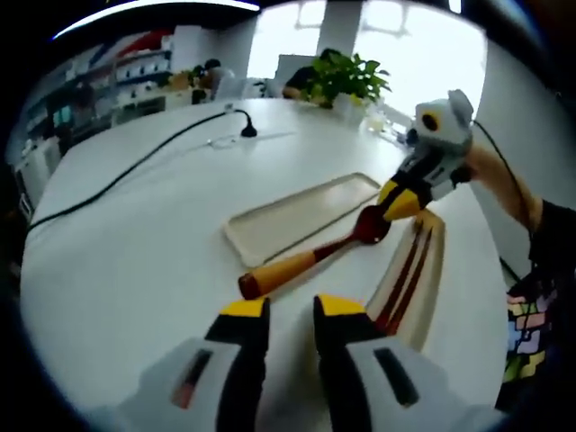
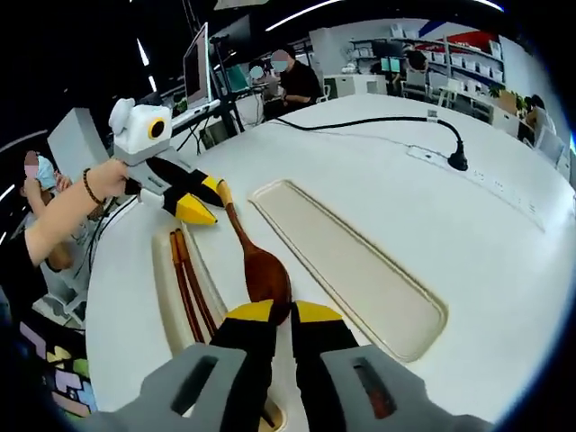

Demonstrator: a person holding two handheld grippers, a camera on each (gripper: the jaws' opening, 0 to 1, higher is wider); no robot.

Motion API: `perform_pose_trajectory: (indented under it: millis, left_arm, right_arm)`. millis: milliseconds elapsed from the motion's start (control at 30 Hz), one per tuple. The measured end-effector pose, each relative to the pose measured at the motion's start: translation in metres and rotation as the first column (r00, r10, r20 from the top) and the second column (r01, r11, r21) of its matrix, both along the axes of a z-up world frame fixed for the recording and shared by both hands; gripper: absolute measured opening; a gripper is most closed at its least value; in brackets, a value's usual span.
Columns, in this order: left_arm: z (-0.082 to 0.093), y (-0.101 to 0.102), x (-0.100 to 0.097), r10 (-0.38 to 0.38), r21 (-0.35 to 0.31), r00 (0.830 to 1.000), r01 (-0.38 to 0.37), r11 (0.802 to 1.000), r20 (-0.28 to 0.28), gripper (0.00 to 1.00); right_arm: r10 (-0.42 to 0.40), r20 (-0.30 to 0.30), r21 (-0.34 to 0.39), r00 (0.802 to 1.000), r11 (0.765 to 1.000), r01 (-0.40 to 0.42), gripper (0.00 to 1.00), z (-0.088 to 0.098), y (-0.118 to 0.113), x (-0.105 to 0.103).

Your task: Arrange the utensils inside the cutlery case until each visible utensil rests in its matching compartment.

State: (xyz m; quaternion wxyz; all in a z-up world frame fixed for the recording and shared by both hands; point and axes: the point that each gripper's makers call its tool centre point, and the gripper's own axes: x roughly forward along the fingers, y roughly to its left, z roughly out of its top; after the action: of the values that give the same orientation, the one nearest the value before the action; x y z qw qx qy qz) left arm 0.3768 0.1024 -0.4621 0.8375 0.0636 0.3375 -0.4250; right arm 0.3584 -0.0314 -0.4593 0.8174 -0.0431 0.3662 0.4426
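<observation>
The right gripper (image 1: 400, 202) grips the wooden spoon (image 1: 310, 256) by its bowl, above the table (image 1: 135, 261) at frame centre (beside the case half (image 1: 423, 270) holding chopsticks (image 1: 405, 279)). The left gripper (image 1: 290, 310) hovers, fingers parted. Next move: lower the spoon into its compartment, probably.

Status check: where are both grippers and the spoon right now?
Right gripper fingers pinch wooden spoon by the bowl. Left gripper open, just short of the handle. Chopsticks in case; lid alongside.
</observation>
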Motion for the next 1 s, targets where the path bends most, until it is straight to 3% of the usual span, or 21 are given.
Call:
perform_pose_trajectory:
  millis: [33, 167, 300, 467, 633, 833, 1000]
  left_arm:
    - [0.0, 0.001, 0.0, 0.002, 0.0, 1.0, -0.002, 1.0, 0.0, 0.21]
    - [0.0, 0.005, 0.003, 0.002, 0.007, 1.0, -0.003, 1.0, 0.026, 0.22]
    - [0.006, 0.0, 0.003, 0.029, -0.106, 0.999, -0.03, 0.994, -0.014, 0.27]
    - [0.017, -0.002, 0.004, 0.049, -0.256, 0.997, -0.061, 0.965, -0.052, 0.27]
    - [0.018, 0.0, 0.007, 0.06, -0.323, 0.995, -0.085, 0.943, -0.085, 0.28]
    - [0.015, 0.002, 0.008, 0.111, -0.346, 0.989, -0.138, 0.928, -0.096, 0.31]
    - [0.031, -0.005, 0.008, 0.104, -0.448, 0.991, -0.133, 0.884, -0.087, 0.31]
  right_arm:
    - [-0.041, -0.028, 0.021, 0.999, 0.999, 0.042, 0.04, 0.0, -0.001, 0.001]
    - [-0.061, -0.009, 0.053, 0.998, 0.997, 0.061, 0.02, 0.004, -0.002, 0.007]
    - [-0.087, 0.008, 0.081, 0.996, 0.993, 0.086, 0.02, 0.005, -0.004, 0.011]
    - [-0.082, 0.005, 0.132, 0.997, 0.988, 0.08, 0.01, 0.003, -0.004, 0.012]
    - [-0.074, 0.026, 0.157, 0.997, 0.985, 0.069, 0.01, 0.005, -0.003, 0.014]
    - [-0.088, 0.025, 0.211, 0.996, 0.974, 0.081, 0.01, 0.009, 0.001, 0.015]
    - [-0.068, 0.036, 0.216, 0.997, 0.975, 0.058, 0.01, 0.008, 0.003, 0.011]
